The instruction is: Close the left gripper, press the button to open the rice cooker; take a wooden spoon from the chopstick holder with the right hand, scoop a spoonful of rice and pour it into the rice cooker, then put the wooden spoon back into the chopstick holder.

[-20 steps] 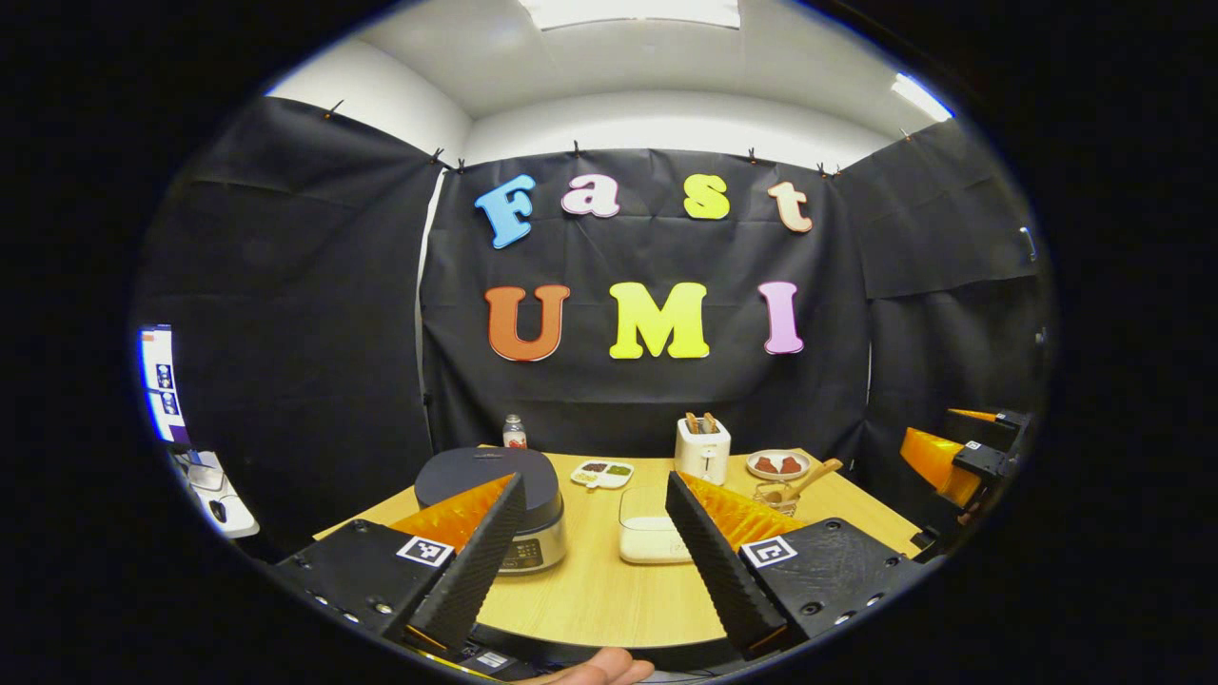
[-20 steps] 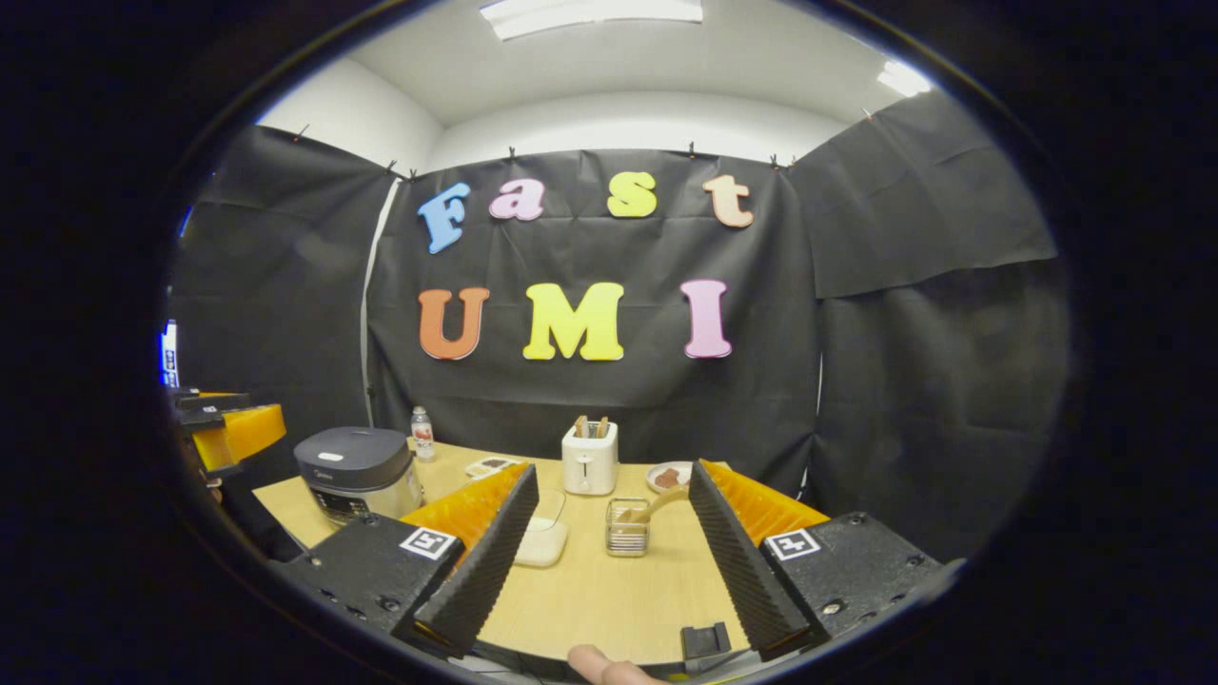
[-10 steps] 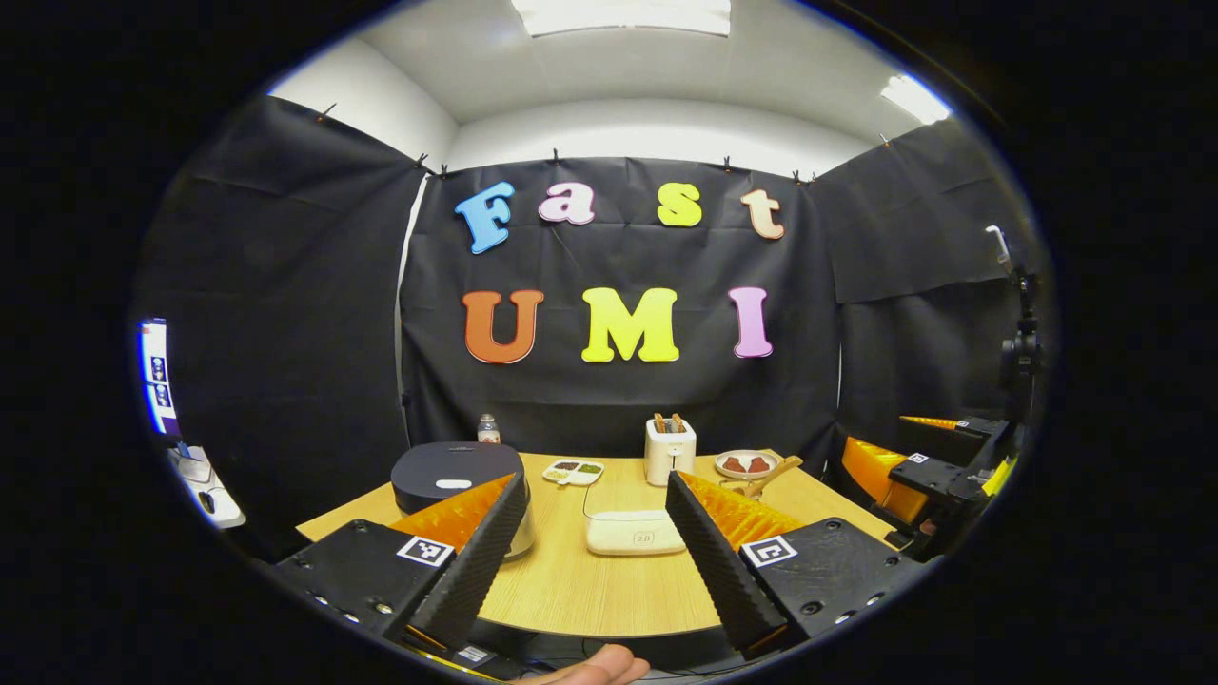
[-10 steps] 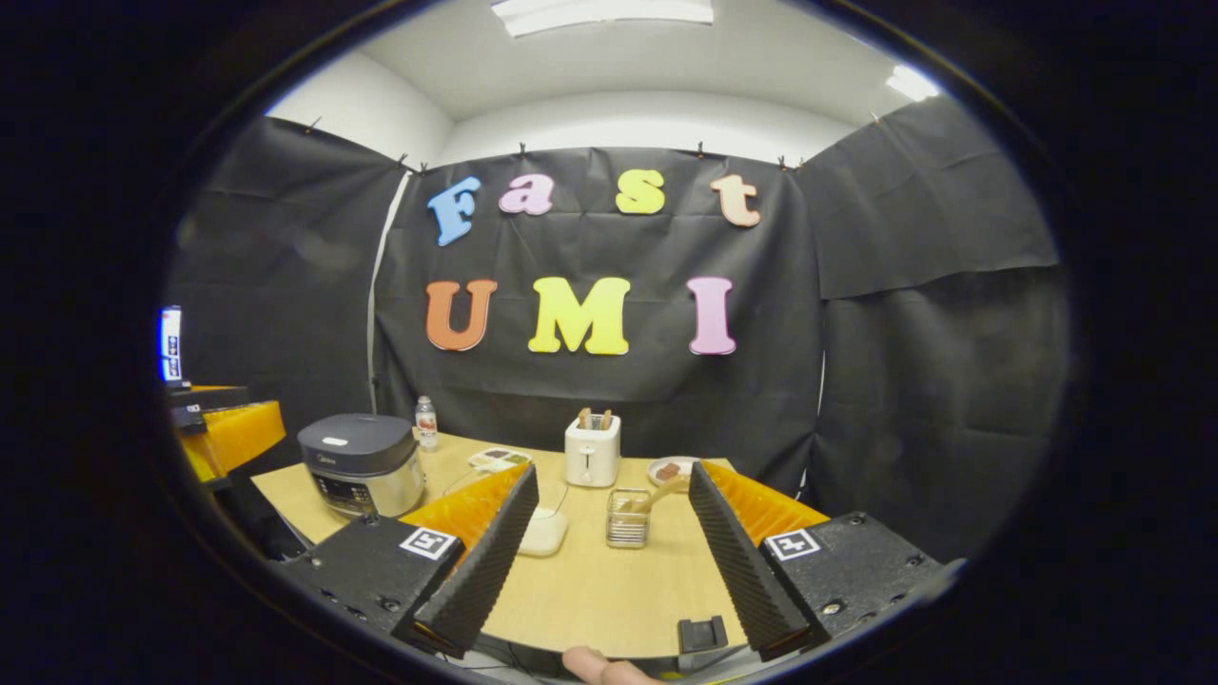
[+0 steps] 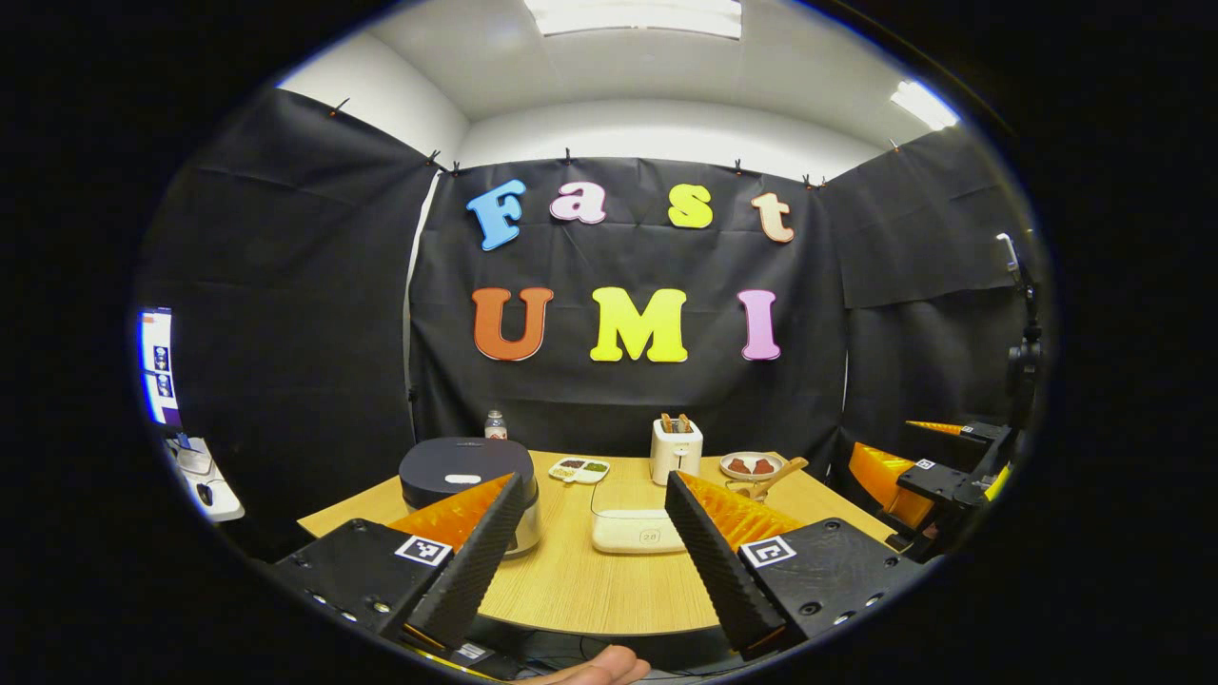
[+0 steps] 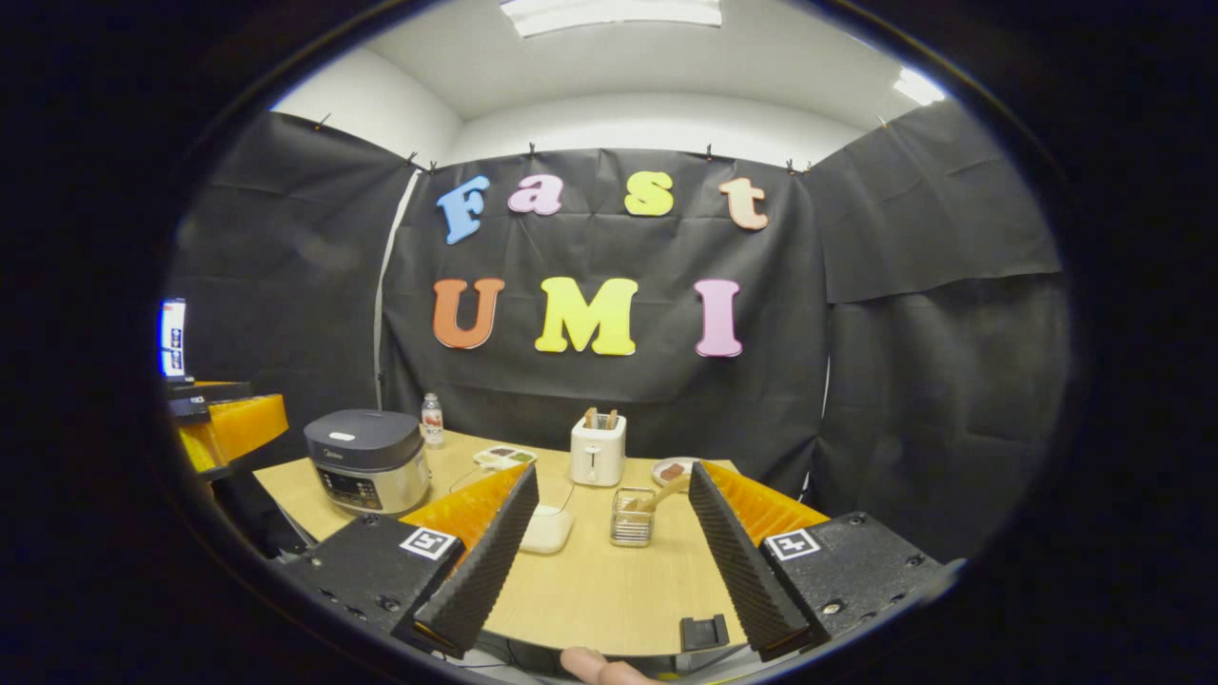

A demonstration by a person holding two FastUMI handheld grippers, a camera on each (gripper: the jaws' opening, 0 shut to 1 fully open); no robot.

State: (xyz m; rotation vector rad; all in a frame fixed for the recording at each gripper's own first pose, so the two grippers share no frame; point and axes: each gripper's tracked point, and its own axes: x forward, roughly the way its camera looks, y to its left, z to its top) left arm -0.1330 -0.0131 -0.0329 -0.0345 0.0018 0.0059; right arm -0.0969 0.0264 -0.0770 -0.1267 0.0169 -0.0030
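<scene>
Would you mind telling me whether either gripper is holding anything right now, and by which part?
Nothing is held. The left gripper and right gripper are both open, and the wooden spoon sits in the chopstick holder.

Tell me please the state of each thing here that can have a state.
Dark-lidded silver rice cooker: lid closed.
Left hand-held gripper: open, holding nothing.
Right hand-held gripper: open, holding nothing.
Wooden spoon: leaning in the wire chopstick holder.
White toaster: slices sticking up.
</scene>
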